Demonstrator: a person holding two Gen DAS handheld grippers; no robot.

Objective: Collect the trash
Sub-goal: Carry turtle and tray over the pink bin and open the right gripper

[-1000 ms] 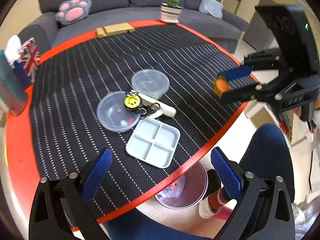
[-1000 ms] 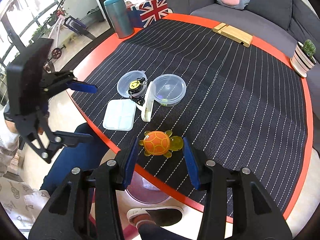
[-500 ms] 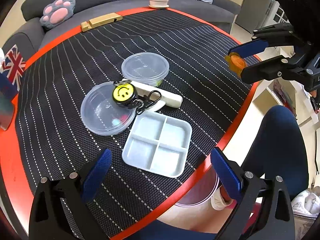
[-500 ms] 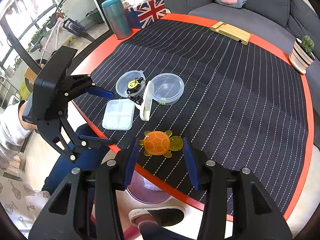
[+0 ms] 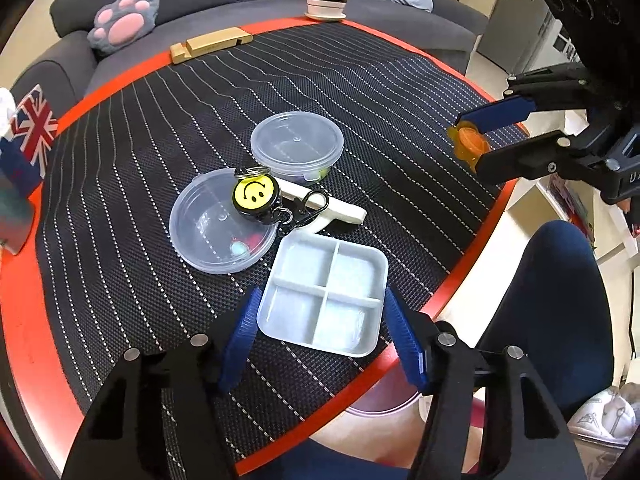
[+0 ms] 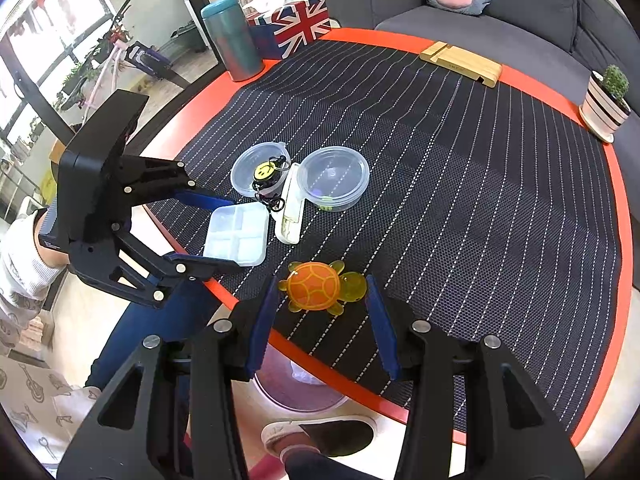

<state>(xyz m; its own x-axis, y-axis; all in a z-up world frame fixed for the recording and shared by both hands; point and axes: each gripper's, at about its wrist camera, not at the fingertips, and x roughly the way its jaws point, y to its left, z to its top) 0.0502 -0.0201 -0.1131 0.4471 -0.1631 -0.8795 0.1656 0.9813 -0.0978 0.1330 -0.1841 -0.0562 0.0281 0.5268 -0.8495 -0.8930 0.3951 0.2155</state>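
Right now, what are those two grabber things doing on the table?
A person is picking up clutter with a grabber in each hand. The left gripper is closing around the white divided tray near the table's red edge. The right gripper sits around the orange toy turtle; whether it is squeezing the turtle is not clear. A bin waits on the floor below.

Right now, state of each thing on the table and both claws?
Left claw: closing around divided tray, pads not yet pressing.
Right claw: straddling turtle toy, gaps both sides.
Divided tray: empty, upright.
Turtle toy: shell up, near table edge.
Round containers: lidded.
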